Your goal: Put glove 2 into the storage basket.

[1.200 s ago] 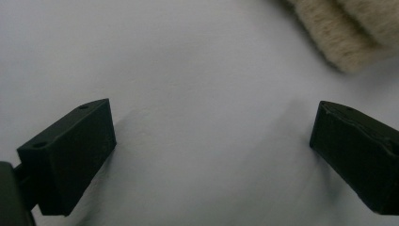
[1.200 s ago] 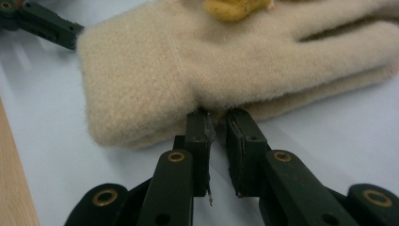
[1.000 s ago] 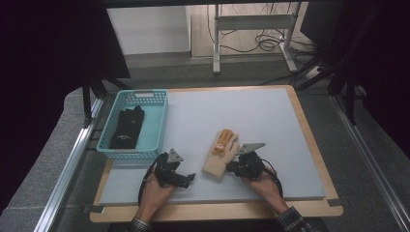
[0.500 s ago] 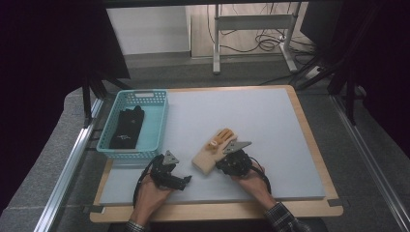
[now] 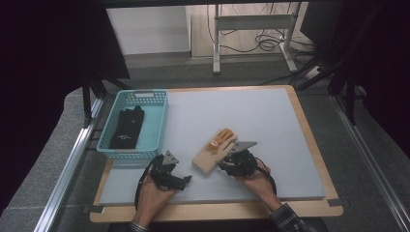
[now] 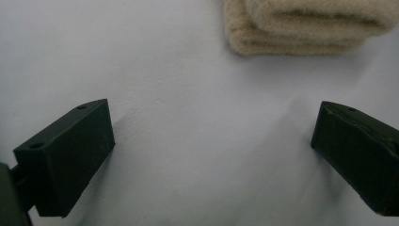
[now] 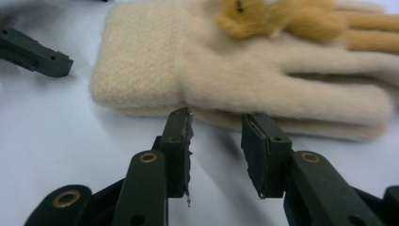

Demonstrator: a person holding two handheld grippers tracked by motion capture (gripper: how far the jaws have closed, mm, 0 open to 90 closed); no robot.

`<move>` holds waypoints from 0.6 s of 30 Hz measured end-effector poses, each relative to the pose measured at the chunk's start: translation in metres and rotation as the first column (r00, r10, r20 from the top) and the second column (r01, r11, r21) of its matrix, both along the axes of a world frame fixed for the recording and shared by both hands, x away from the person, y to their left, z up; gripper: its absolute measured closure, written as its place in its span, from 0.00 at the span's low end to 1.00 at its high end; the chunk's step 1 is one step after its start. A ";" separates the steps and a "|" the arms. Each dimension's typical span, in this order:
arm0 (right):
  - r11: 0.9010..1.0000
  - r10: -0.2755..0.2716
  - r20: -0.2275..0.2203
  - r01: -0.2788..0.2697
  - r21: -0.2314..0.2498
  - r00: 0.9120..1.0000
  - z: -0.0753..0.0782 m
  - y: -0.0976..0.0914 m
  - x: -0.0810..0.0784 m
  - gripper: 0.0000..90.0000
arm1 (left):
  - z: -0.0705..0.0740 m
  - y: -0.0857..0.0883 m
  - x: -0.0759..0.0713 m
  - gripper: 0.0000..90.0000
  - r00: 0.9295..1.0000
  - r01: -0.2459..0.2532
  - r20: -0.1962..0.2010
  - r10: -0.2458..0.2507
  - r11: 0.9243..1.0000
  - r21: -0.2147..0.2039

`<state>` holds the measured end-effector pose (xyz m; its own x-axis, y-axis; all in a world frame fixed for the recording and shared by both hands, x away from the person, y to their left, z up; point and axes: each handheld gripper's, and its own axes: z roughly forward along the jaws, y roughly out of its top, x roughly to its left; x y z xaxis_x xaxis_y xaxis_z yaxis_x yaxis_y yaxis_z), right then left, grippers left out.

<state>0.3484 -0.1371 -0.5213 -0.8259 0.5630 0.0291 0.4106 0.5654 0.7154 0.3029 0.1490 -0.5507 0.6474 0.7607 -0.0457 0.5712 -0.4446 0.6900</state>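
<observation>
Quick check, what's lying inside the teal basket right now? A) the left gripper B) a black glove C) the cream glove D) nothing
B: in the high view a black glove lies inside the teal basket, while the cream glove lies out on the grey mat by the right gripper.

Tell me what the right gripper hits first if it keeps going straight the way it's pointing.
Most likely the cream glove. The right gripper points at its long edge near the cuff, fingers parted and just short of it, nothing between them. They have just been opening. How close the fingertips are to the edge is hard to judge.
</observation>
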 end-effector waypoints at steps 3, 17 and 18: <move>1.000 -0.008 0.005 0.008 0.002 1.000 0.003 -0.005 0.000 0.67 | 0.000 0.000 0.000 0.00 1.000 0.000 0.000 0.000 1.000 -0.001; 0.994 -0.112 0.056 0.111 0.011 0.992 0.020 -0.049 0.006 0.52 | 0.000 0.000 0.000 0.00 1.000 0.000 0.000 0.000 1.000 -0.002; 0.993 -0.121 0.056 0.121 0.009 0.991 0.020 -0.053 0.007 0.51 | 0.000 0.000 0.000 0.00 1.000 0.000 0.000 0.000 1.000 -0.002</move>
<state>0.3549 -0.1896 -0.5009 -0.7521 0.6589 -0.0121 0.4346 0.5098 0.7424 0.3029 0.1492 -0.5508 0.6472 0.7608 -0.0473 0.5714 -0.4430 0.6908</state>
